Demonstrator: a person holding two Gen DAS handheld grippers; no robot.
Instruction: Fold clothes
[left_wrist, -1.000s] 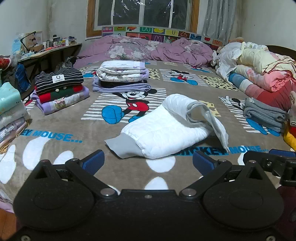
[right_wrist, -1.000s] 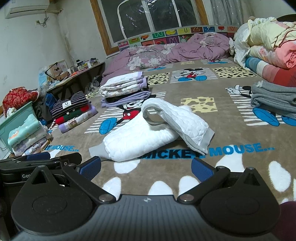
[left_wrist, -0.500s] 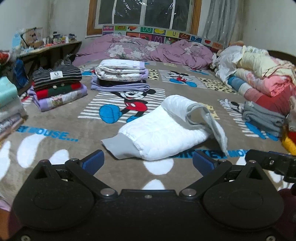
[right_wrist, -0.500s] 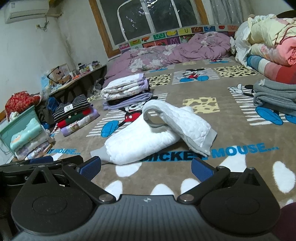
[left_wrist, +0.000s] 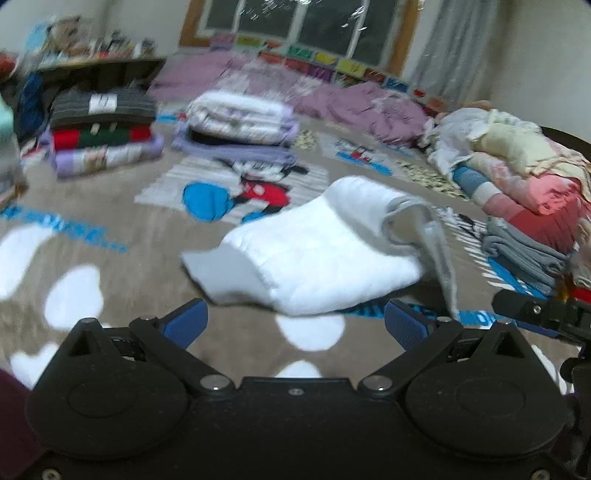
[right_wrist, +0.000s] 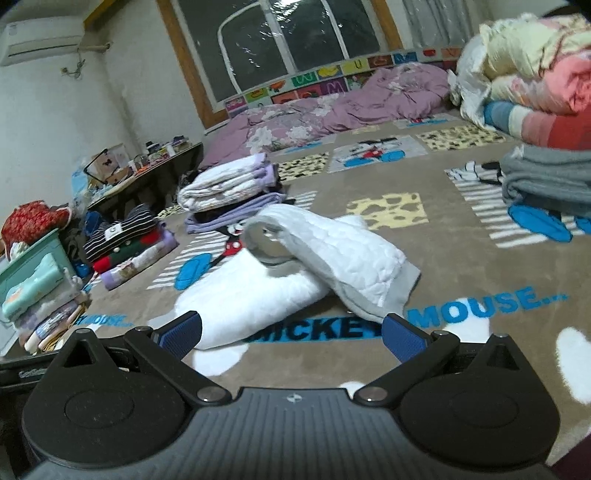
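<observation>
Two grippers, jaws spread wide and empty, above the brown Mickey Mouse blanket (right_wrist: 461, 266).
Left gripper (left_wrist: 295, 325) and right gripper (right_wrist: 291, 336) face the white quilted garment with grey cuffs (right_wrist: 295, 280), lying loosely folded just ahead; folded clothes stacks (right_wrist: 229, 192) sit beyond.

White quilted garment (right_wrist: 280, 280) with grey trim, brown Mickey Mouse blanket (right_wrist: 461, 266), purple floral quilt (right_wrist: 332, 114)

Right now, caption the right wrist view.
Open right tongs face a half-folded white quilted garment on the Mickey Mouse blanket.
</observation>
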